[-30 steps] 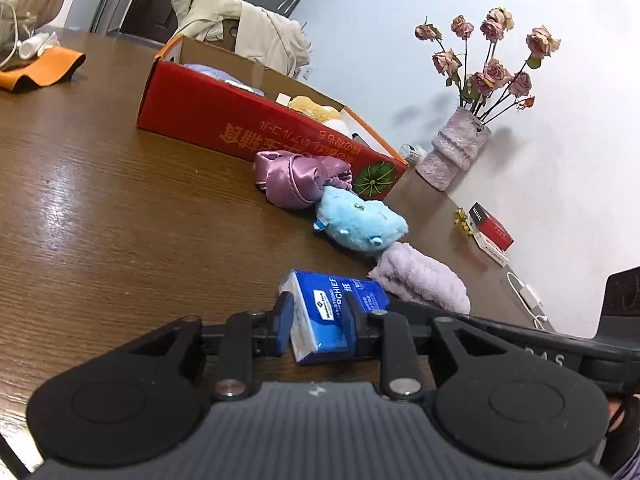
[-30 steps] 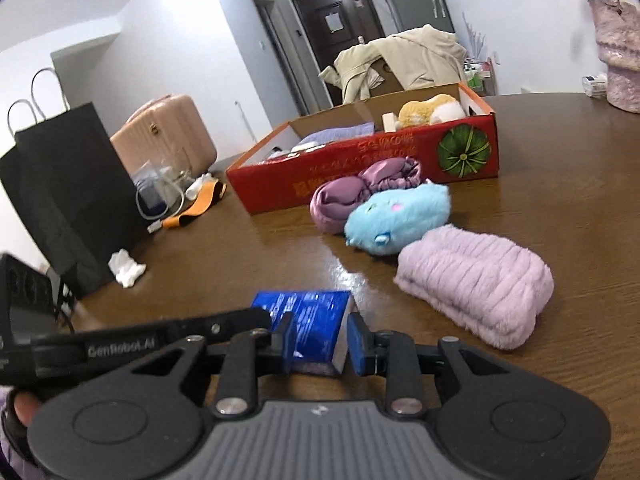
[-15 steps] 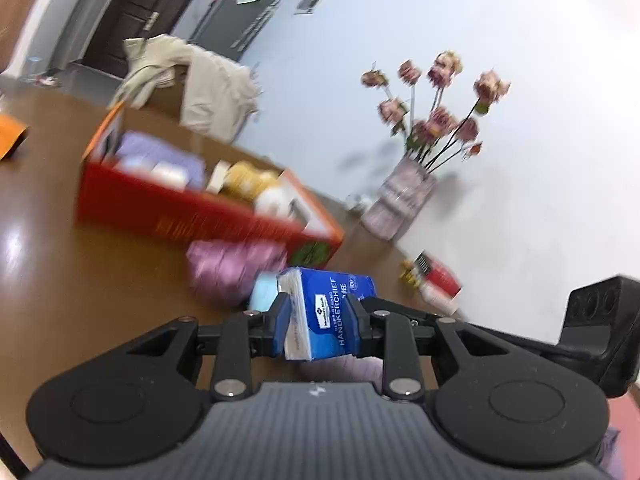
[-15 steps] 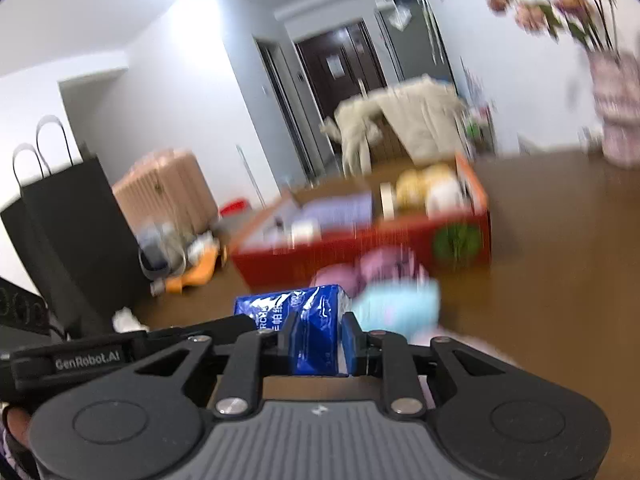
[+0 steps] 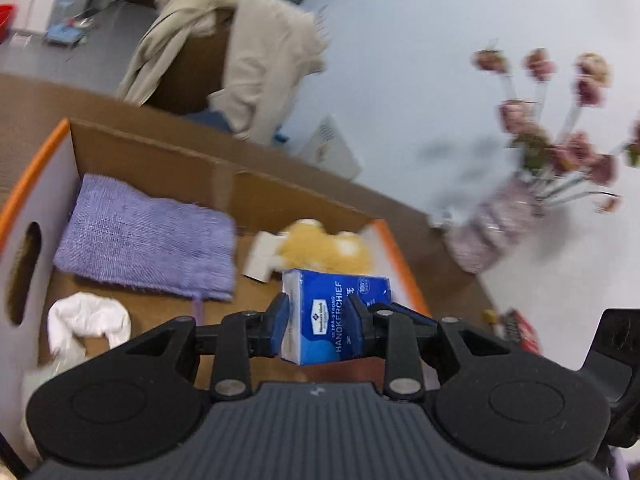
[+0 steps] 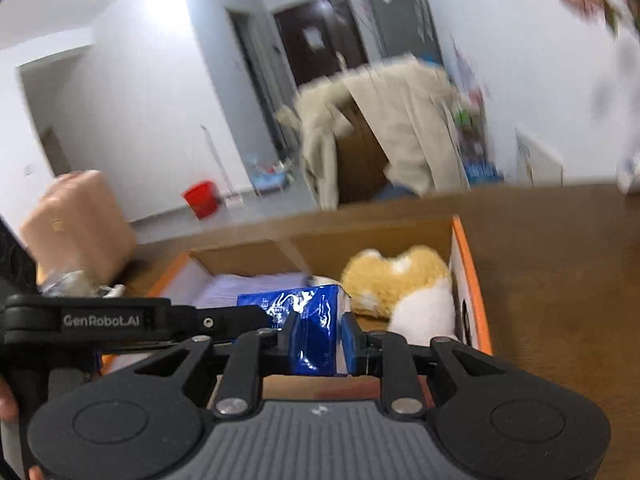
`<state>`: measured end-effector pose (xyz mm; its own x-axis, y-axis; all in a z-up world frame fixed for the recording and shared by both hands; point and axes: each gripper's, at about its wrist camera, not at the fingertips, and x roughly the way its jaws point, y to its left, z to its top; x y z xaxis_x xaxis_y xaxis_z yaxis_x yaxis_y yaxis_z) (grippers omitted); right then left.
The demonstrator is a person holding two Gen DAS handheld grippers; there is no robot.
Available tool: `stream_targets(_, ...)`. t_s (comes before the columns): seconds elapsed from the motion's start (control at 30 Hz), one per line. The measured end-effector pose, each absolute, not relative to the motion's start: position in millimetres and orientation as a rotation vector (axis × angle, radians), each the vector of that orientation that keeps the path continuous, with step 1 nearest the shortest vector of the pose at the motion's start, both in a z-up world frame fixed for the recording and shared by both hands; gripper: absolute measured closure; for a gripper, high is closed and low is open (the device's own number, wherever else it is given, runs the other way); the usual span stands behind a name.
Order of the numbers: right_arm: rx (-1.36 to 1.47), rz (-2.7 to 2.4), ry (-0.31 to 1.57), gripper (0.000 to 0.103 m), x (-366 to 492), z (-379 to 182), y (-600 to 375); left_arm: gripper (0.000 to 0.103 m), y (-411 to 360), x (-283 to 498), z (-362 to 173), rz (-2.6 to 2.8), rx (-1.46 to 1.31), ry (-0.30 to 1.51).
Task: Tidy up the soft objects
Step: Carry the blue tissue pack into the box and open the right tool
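Note:
Both grippers are shut on one blue handkerchief tissue pack (image 5: 334, 318), also in the right wrist view (image 6: 310, 328). My left gripper (image 5: 318, 320) grips one end and my right gripper (image 6: 316, 338) the other. The pack hangs above the open cardboard box (image 5: 168, 152), over its right half. Inside the box lie a purple towel (image 5: 148, 236), a yellow and white plush toy (image 5: 324, 248), also in the right wrist view (image 6: 400, 280), and a white cloth (image 5: 86, 320).
A vase of dried pink flowers (image 5: 500, 224) stands on the brown table (image 6: 560, 280) right of the box. A chair with a beige coat (image 5: 248, 60) is behind the table. A red packet (image 5: 520, 330) lies at the right.
Both grippers have lifted the tissue pack off the table and carried it forward over the open box. The loose soft objects on the table have dropped out of view.

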<state>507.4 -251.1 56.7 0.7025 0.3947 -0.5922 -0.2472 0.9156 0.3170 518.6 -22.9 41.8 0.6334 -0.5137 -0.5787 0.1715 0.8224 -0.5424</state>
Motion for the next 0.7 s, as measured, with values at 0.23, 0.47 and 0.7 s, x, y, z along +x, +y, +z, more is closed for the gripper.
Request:
stream_targets(0.23, 0.186, 0.291, 0.715, 0.076, 524, 24, -244, 0.063, -35, 514, 30, -0.418, -0.323, 0.712)
stream_targets(0.47, 0.099, 0.307, 0.607, 0.071, 494, 64, -237, 0.061, -36, 478, 74, -0.441, -0.272, 0.617)
stream_targets(0.7, 0.079, 0.340, 0.494, 0.057, 415, 118, -252, 0.044, -21, 383, 127, -0.373, -0.144, 0.478)
